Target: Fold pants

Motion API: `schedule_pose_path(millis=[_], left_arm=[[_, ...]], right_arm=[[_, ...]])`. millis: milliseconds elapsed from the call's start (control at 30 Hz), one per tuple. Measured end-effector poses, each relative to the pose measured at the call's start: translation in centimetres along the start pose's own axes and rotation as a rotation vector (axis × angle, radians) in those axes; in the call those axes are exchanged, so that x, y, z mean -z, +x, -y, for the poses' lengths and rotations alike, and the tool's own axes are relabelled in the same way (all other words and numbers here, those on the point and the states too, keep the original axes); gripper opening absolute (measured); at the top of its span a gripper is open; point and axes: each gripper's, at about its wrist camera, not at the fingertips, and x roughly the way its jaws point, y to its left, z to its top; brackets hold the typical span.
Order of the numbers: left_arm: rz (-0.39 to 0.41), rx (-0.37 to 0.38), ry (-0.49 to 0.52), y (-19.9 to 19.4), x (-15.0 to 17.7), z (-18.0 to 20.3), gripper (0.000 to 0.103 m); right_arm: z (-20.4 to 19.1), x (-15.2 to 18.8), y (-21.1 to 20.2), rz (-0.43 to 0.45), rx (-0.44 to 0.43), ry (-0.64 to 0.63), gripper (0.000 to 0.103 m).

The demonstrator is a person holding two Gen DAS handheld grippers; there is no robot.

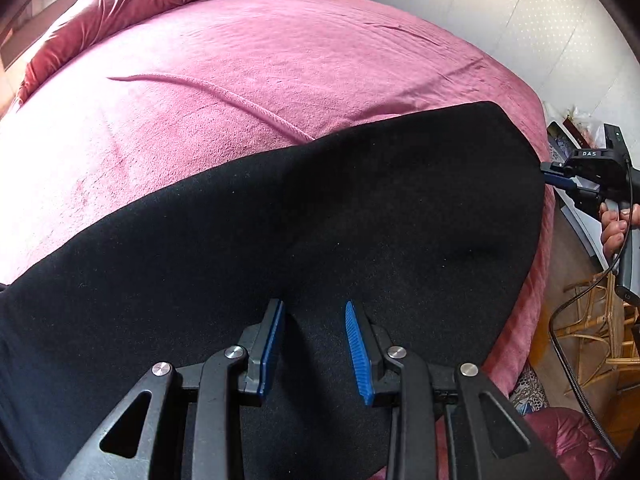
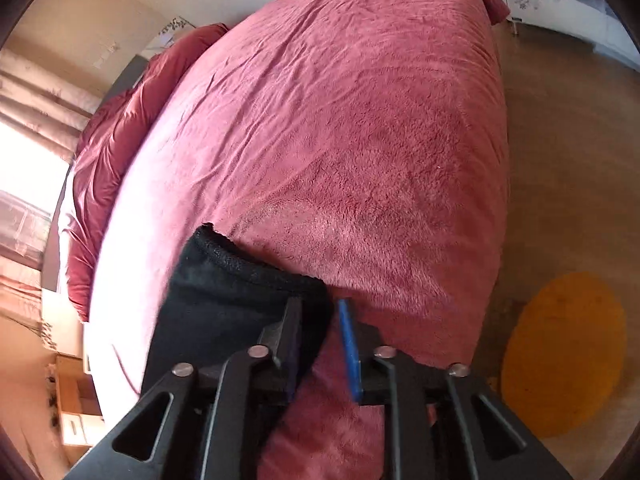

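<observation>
Pants (image 1: 320,220) lay flat on the pink bedspread (image 1: 240,60). Left gripper (image 1: 314,344) hovered spread above them; right gripper (image 2: 320,344), also spread, flanked their edge. Both should pinch matching corners evenly before folding.

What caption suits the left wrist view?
Open left gripper poised over black pants spread on a pink blanket.

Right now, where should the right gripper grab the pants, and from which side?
Take the pants at the thick hem corner lying on the bed cover, just ahead-left of the right gripper. Come in level from the bed's edge, one finger under the raised edge. Both the right and the left gripper are open.
</observation>
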Motion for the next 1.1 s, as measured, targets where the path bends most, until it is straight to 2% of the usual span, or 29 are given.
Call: schedule_pose_path(millis=[100,167,367,467,633,733,767,967,1100], left_arm=[[0.015,0.017,-0.045,-0.8,0.1,-0.7,0.032],[0.029,0.021,-0.080,-1.3,0.0,-1.4,0.032],[0.046,-0.012,-0.131,-3.1,1.3,-3.3,0.032],[0.045,-0.027,-0.167,-3.8,2.4,-4.4,0.032],[0.026,-0.059,-0.269,-4.5,4.2,-6.6,0.032],[0.022,-0.075,-0.339,-5.3,6.0,-8.5,0.032],[0.024,-0.077,-0.357,-5.6,6.3,-9.0,0.032],[0.042,-0.096,-0.445,-6.9,8.2,-12.0,0.032],[0.050,-0.096,-0.467,-7.6,9.3,-12.9,0.032]], right_arm=[[0.6,1.2,-1.2,-0.003,-0.082,0.049,0.027],[1.3,2.0,-1.3,-0.029,-0.140,0.064,0.035],[2.7,3.2,0.5,-0.068,-0.203,0.140,0.036],[2.2,3.4,1.7,-0.063,-0.248,0.157,0.036],[0.5,2.8,3.0,-0.052,-0.248,0.145,0.036],[-0.5,2.3,2.2,-0.052,-0.232,0.103,0.021],[-1.0,2.3,1.8,-0.045,-0.226,0.072,0.020],[-3.5,2.0,-0.1,-0.024,-0.241,-0.009,0.019],[-6.0,2.0,-0.8,-0.021,-0.269,-0.057,0.018]])
